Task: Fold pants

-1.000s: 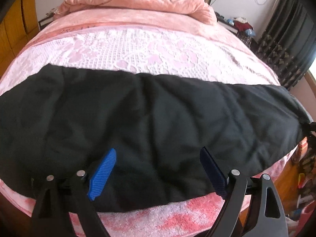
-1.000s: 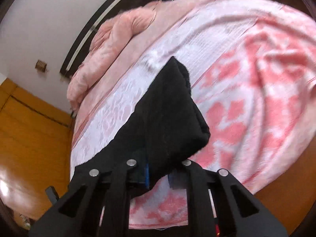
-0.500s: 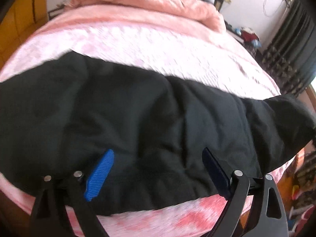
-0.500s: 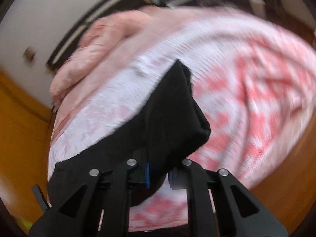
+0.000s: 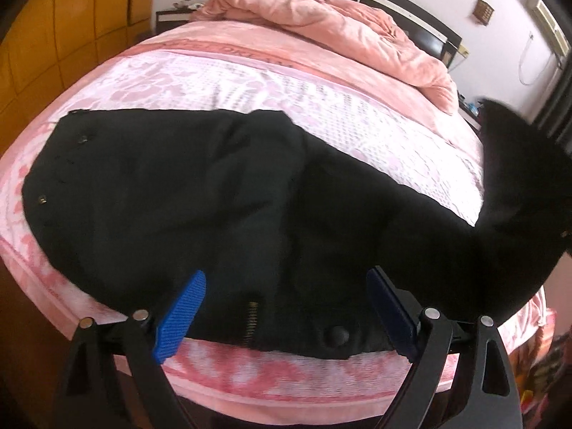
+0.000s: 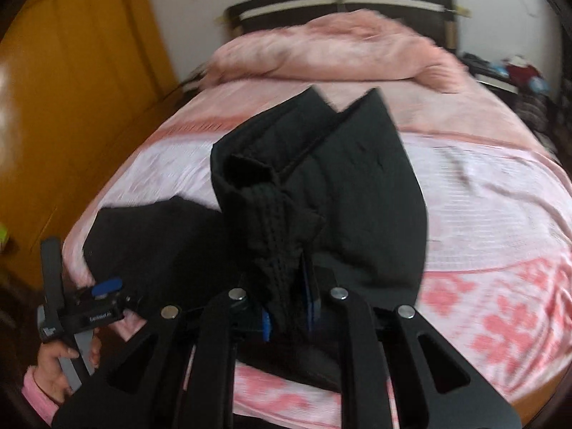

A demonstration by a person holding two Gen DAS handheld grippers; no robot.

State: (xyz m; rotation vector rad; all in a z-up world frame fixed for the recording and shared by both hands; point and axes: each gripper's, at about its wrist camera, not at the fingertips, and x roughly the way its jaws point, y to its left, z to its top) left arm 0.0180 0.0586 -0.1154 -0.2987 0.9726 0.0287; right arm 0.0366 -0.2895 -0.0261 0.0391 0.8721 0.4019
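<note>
Black pants (image 5: 221, 193) lie across the pink patterned bed (image 5: 321, 107), waist end to the left, with a zipper (image 5: 252, 321) and a button (image 5: 338, 334) near the front edge. My left gripper (image 5: 286, 307) hovers open over that front edge, nothing between its blue pads. My right gripper (image 6: 287, 307) is shut on the leg ends of the pants (image 6: 339, 178), which stand bunched and lifted above the bed. In the left wrist view that raised leg end (image 5: 518, 186) rises at the right. The left gripper (image 6: 103, 286) shows at the lower left, held by a hand (image 6: 60, 364) in a pink sleeve.
A heaped pink quilt (image 5: 339, 25) lies at the head of the bed against a dark headboard (image 6: 339, 3). An orange wooden wardrobe (image 6: 71, 89) stands along the left side. A cluttered nightstand (image 6: 514, 71) and dark curtains are at the right.
The right gripper has lifted the leg ends off the bed and swung them left over the pants, rolling as it went. The left gripper shifted left; zipper and button now show.
</note>
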